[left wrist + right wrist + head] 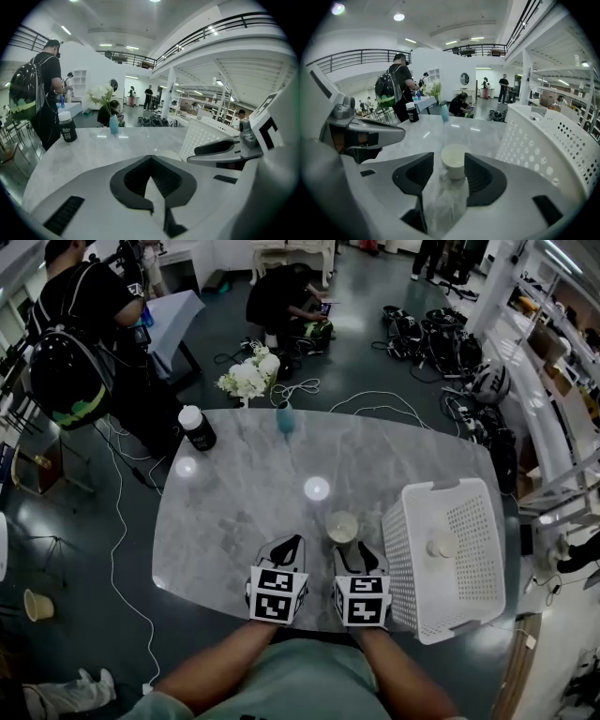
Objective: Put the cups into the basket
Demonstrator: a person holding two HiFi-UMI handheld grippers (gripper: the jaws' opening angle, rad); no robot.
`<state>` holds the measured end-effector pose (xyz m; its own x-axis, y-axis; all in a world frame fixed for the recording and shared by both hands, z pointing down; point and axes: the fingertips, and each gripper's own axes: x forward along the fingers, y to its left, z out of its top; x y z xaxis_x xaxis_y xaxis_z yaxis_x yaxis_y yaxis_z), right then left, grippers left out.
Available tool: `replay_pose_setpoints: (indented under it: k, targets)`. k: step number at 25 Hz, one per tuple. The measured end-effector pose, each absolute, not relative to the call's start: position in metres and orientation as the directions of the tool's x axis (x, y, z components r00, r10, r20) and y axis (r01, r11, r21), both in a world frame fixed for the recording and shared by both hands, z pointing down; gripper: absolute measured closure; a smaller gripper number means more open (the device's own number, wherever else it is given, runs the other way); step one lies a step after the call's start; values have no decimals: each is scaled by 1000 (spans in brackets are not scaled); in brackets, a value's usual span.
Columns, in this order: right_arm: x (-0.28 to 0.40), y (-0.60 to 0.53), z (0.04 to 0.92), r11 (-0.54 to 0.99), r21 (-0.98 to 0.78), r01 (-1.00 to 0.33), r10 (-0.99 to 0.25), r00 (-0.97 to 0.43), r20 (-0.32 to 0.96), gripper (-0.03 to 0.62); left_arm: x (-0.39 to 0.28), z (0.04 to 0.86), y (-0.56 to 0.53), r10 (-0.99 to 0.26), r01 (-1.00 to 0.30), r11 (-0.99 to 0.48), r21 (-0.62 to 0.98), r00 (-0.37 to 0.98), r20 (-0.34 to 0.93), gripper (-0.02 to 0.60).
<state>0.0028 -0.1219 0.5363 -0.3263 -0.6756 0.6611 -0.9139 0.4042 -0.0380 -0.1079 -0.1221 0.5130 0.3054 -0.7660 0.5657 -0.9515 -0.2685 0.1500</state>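
Both arms reached out side by side over the near edge of the table (pixel 234 521), and each gripper tipped down toward it. The left gripper (pixel 291 542) had its jaws pressed together with nothing in them. The right gripper (pixel 359 551) had its jaws partly apart. One cup (pixel 342 526) stood on the table between their tips, not squeezed. There were two cups: that one, and another cup (pixel 441 545) inside the one white basket (pixel 405 563) just to the right. At the far edge stood one dark bottle (pixel 197 427) and one blue vase (pixel 284 416).
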Motion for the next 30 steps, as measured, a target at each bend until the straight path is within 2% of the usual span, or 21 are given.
replay_pose_setpoints:
  k: [5, 19, 30]
  targets:
    - [0, -132, 558, 404, -47, -913, -642, -320, 697, 304, -112, 526, -133, -752, -954, -261, 148, 297, 588, 580]
    - [-6, -166, 589, 407, -41, -913, -629, -312, 712, 227, -118, 557, -160, -711, -952, -275, 133, 295, 638, 580]
    - [-12, -181, 617, 420, -30, -907, -600, -302, 741, 207, -117, 572, -175, -695, -949, -281, 144, 305, 652, 580]
